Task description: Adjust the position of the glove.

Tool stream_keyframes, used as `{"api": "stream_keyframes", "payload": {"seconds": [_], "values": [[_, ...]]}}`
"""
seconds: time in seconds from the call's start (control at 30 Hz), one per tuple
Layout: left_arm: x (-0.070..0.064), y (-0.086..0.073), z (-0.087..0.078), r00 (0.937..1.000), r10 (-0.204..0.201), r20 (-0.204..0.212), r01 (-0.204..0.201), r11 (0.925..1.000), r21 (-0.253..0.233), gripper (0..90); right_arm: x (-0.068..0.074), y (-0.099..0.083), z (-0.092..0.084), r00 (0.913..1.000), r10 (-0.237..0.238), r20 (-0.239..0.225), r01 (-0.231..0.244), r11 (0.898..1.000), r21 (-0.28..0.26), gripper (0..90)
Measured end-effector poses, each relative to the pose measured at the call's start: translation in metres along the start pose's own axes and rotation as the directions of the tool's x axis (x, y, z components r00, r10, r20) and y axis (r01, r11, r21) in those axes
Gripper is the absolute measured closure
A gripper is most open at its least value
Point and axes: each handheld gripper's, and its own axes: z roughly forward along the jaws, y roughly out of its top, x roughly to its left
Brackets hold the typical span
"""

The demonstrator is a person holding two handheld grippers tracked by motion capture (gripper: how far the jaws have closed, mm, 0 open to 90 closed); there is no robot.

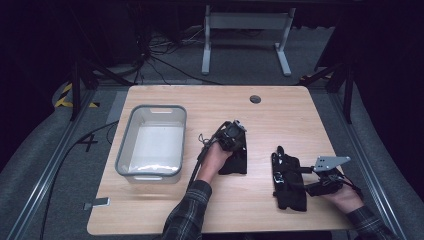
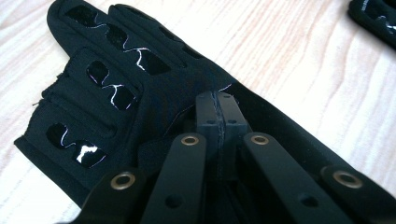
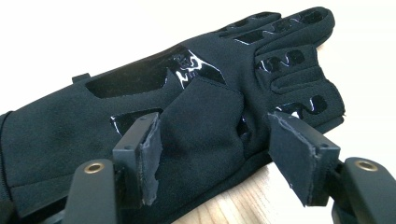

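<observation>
Two black gloves with glossy grip patches lie on the wooden table (image 1: pixel 280 115). The left glove (image 1: pixel 239 162) (image 2: pixel 140 84) lies palm up, and my left gripper (image 1: pixel 235 150) (image 2: pixel 217 100) stands shut with its tips resting on the palm; no fabric shows between the pads. The right glove (image 1: pixel 287 185) (image 3: pixel 84 121) lies near the front right. My right gripper (image 1: pixel 296 176) (image 3: pixel 215 135) is open at its side. Its jaws stand either side of the glove's thumb flap (image 3: pixel 205 107) without pressing on it. The right glove's edge (image 2: pixel 373 18) is also in the left gripper view.
A grey-rimmed white bin (image 1: pixel 125 145) stands at the table's left. A round cable hole (image 1: pixel 255 99) is near the far edge, and a small grey piece (image 1: pixel 97 203) lies at the front left corner. Bare wood lies beyond both gloves.
</observation>
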Motion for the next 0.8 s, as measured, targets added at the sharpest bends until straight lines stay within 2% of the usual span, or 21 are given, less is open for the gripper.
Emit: {"api": "stream_keyframes", "payload": {"seconds": [0.27,0.5,0.8], "values": [[-0.018,-0.006,-0.003,0.9996,-0.01,0.028,0.01,0.9999,0.006,90.0,0.0,0.0,0.0,1.0,0.001,-0.003,-0.001,1.0,-0.002,35.7],[-0.036,-0.013,-0.008,0.999,0.026,0.036,-0.026,0.9994,0.022,90.0,0.0,0.0,-0.001,1.0,0.001,-0.003,-0.001,1.0,-0.005,35.7],[-0.062,-0.026,-0.015,0.9988,0.01,0.048,-0.011,0.9998,0.017,90.0,0.001,0.001,-0.001,1.0,-0.003,0.0,0.003,1.0,-0.008,35.7]]}}
